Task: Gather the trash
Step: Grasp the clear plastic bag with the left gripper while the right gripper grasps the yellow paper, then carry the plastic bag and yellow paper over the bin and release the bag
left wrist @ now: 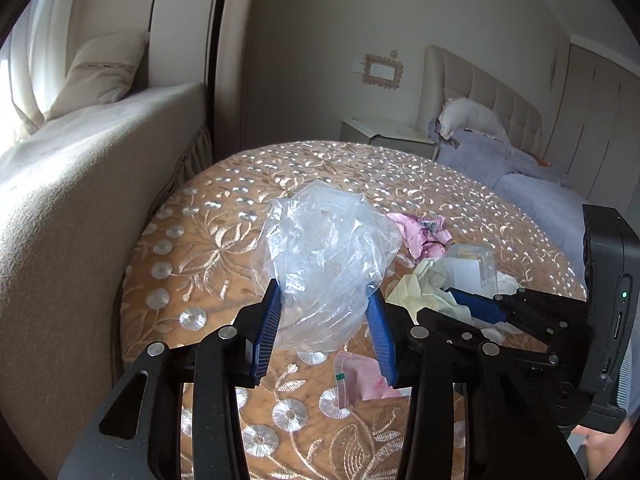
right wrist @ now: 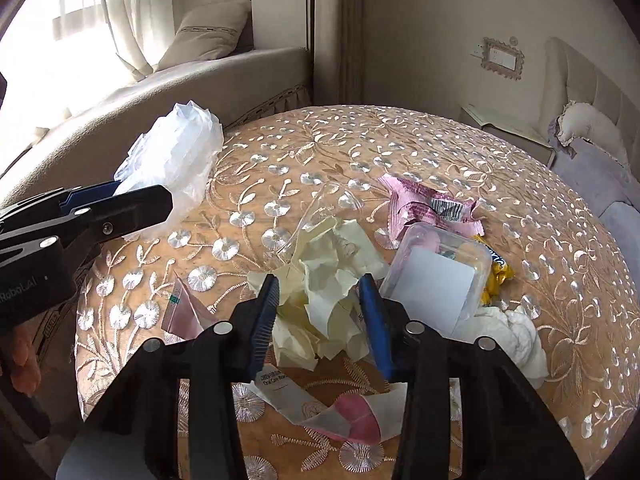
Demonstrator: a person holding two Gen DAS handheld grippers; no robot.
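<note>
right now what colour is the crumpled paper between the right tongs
Pale yellow crumpled paper; clearest in the right wrist view.

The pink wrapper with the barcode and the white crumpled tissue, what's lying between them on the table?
In the right wrist view, a clear plastic box lies between the pink wrapper and white tissue, with a yellow wrapper peeking out beside it.

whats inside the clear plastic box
The clear plastic box holds a white card; a pink shape shows behind it. The card covers whatever else is inside.
</note>
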